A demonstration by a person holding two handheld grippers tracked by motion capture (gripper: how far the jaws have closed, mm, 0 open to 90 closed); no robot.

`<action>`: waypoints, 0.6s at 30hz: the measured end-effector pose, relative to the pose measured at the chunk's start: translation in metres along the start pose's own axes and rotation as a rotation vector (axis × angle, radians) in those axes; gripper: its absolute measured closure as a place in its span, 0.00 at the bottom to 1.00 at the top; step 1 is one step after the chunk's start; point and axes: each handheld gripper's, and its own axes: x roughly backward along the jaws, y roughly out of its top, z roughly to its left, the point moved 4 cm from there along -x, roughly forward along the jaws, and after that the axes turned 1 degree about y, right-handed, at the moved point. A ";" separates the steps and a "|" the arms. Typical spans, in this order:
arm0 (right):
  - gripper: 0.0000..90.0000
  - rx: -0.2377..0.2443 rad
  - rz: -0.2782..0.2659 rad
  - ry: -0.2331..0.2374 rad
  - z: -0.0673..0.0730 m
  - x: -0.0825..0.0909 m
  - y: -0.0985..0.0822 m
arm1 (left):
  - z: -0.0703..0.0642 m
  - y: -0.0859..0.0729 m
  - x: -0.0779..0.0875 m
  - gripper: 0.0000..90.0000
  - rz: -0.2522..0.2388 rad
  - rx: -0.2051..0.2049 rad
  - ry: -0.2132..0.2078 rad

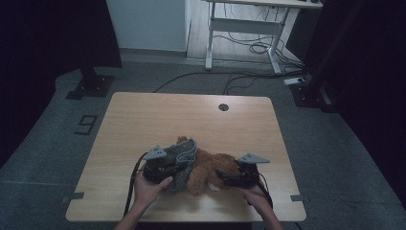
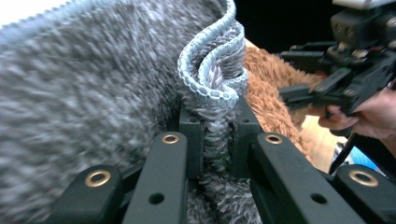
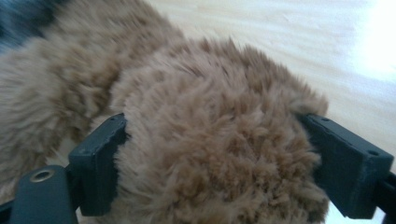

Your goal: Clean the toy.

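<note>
Brown plush toy (image 1: 210, 168): lies on the wooden bench (image 1: 143, 120), lower centre of the high view, between the two hands. Fur shaggy, tan-brown; its shape is partly hidden by the cloth and the grippers.

Grey fleece garment (image 1: 184, 160): small, fuzzy, with a pale blue stitched edge; drapes over the left end of the plush toy, just left of the frame's centre. In the left gripper view its hem (image 2: 212, 70) folds in a loop at upper centre, with the brown fur showing behind it at the right.

Left gripper (image 1: 163, 168): held at lower left of centre in the high view. Jaws closed tight on a fold of the grey fleece garment, the pile squeezed between the pads at the centre of the left gripper view.

Right gripper (image 1: 229, 178): held at lower right of centre in the high view, against the right end of the toy. Jaws stand wide apart, one at each side of a rounded mass of brown fur in the right gripper view; the pads lie at the fur's edges without squeezing it.
</note>
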 end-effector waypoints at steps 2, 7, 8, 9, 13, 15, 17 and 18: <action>0.15 -0.005 0.003 -0.013 0.002 0.002 -0.004 | 0.002 -0.001 0.008 0.87 -0.029 0.007 0.016; 0.15 0.009 0.001 -0.008 0.004 0.007 -0.012 | 0.012 -0.005 0.017 0.87 -0.034 0.055 0.011; 0.15 0.009 0.008 -0.004 0.004 0.008 -0.013 | 0.011 -0.007 0.015 0.87 -0.018 0.052 0.007; 0.15 0.010 0.012 -0.002 0.004 0.009 -0.014 | 0.010 -0.011 0.012 0.87 0.001 0.047 0.004; 0.16 -0.010 0.028 0.011 0.004 0.010 -0.022 | 0.010 -0.021 0.007 0.88 0.012 0.063 -0.008; 0.18 -0.011 0.027 0.019 0.005 0.008 -0.027 | 0.012 -0.025 0.007 0.89 0.007 0.086 -0.020; 0.22 -0.001 0.009 0.013 0.006 0.006 -0.030 | 0.014 -0.029 0.002 0.89 0.001 0.095 -0.016; 0.26 0.004 -0.003 0.007 0.006 0.005 -0.030 | 0.014 -0.030 0.000 0.89 0.001 0.095 -0.013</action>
